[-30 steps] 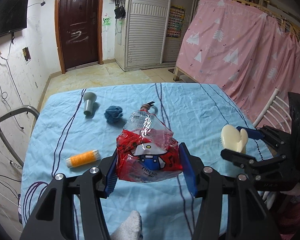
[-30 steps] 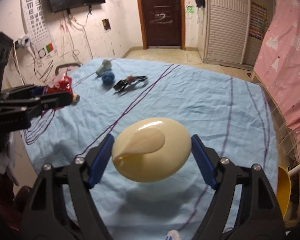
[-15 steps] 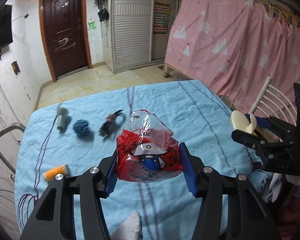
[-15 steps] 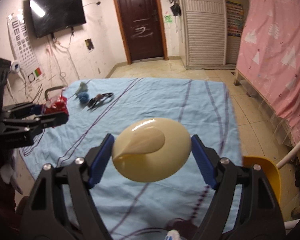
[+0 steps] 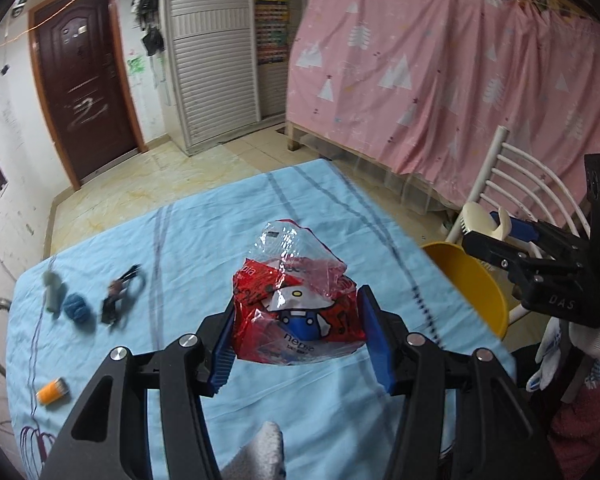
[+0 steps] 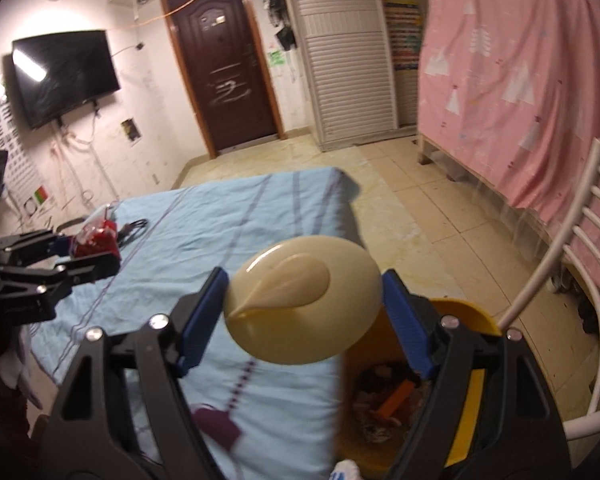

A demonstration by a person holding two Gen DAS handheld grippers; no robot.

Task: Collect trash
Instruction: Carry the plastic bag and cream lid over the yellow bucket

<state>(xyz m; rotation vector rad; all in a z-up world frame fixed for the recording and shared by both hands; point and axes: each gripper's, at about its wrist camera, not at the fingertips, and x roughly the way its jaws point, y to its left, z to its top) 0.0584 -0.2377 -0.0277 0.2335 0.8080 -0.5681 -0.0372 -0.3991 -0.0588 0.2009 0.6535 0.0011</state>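
Bedroom: table under a light blue striped cloth [image 5: 308, 208], pink curtain behind, dark door at the far wall. A yellow bin [image 6: 466, 400] stands on the floor just beside the table's right edge, next to a white chair [image 6: 576, 280]; it already holds mixed scraps.

Left gripper [image 5: 296, 340]: jaws about half spread, pads pressed on a crumpled red plastic wrapper [image 5: 296, 312], carried above the cloth. Right gripper [image 6: 304, 304]: jaws wide, clamped on a cream oval lid [image 6: 302, 300], held over the table edge with the bin partly below it.

Risks, as judged:
- The lid is smooth and rounded, so it could slip from the pads; released here it may strike the bin rim or land on the cloth.
- The wrapper is light and springy and could cling to a pad or drift wide of the bin.

Count: two pieces held; on the cloth, one orange thread spool [image 5: 52, 390], one blue yarn ball [image 5: 76, 306], one grey cylinder [image 5: 52, 292], one dark tangled item [image 5: 120, 292] (blurred, unidentified).
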